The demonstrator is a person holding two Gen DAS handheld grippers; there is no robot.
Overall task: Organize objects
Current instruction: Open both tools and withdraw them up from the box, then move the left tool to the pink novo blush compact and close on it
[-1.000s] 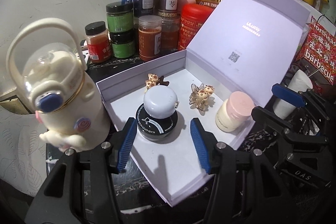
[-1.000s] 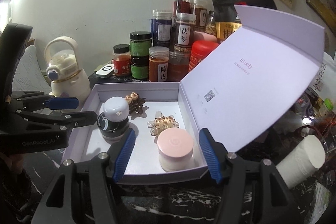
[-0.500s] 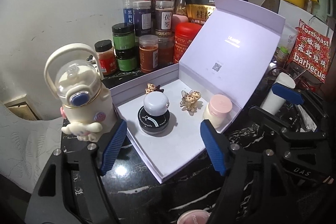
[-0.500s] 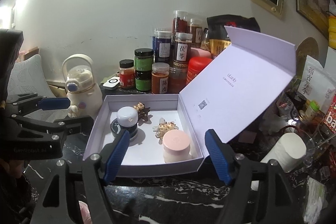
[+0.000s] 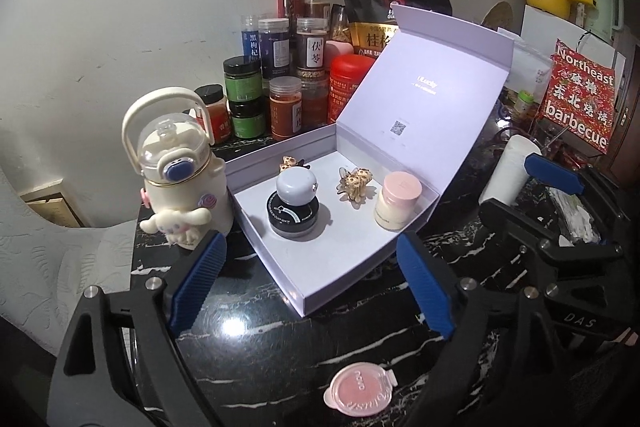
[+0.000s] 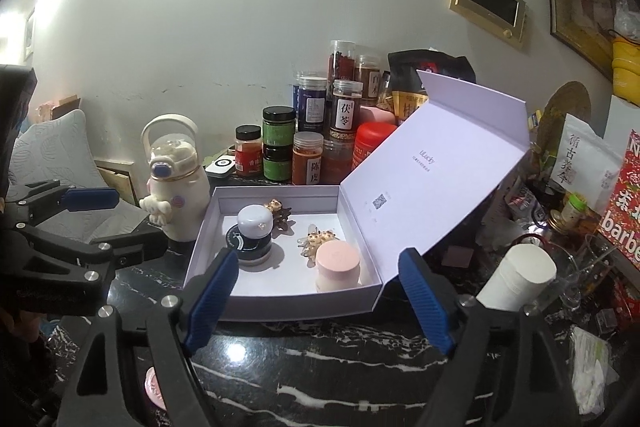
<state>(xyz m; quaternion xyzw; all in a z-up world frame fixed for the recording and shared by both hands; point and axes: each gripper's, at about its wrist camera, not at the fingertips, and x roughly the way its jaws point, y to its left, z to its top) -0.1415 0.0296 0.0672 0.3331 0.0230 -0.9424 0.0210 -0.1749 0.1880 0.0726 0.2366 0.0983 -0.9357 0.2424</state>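
Worktop (image 5: pixel 280 347): black marble with white veins, against a pale wall; the white box serves as landmark.
White box (image 5: pixel 320 291): lid (image 5: pixel 432 95) raised, tray facing both cameras.
Ink bottle (image 5: pixel 294 205): black with a grey cap, in the box's left part.
Pink-lidded jar (image 5: pixel 398 201): in the box's right part.
Hair clips: one (image 5: pixel 354 183) between bottle and jar, one (image 5: pixel 288 161) behind the bottle.
Cream flask (image 5: pixel 176 167): just left of the box.
Spice jars (image 5: pixel 286 107): clustered behind the box.
Pink pod (image 5: pixel 360 389): on the worktop in front of the box.
Left hand-held gripper (image 5: pixel 310 283): before the box, jaws opening, nothing between them.
Right hand-held gripper (image 6: pixel 316 297): before the box, jaws opening, empty.
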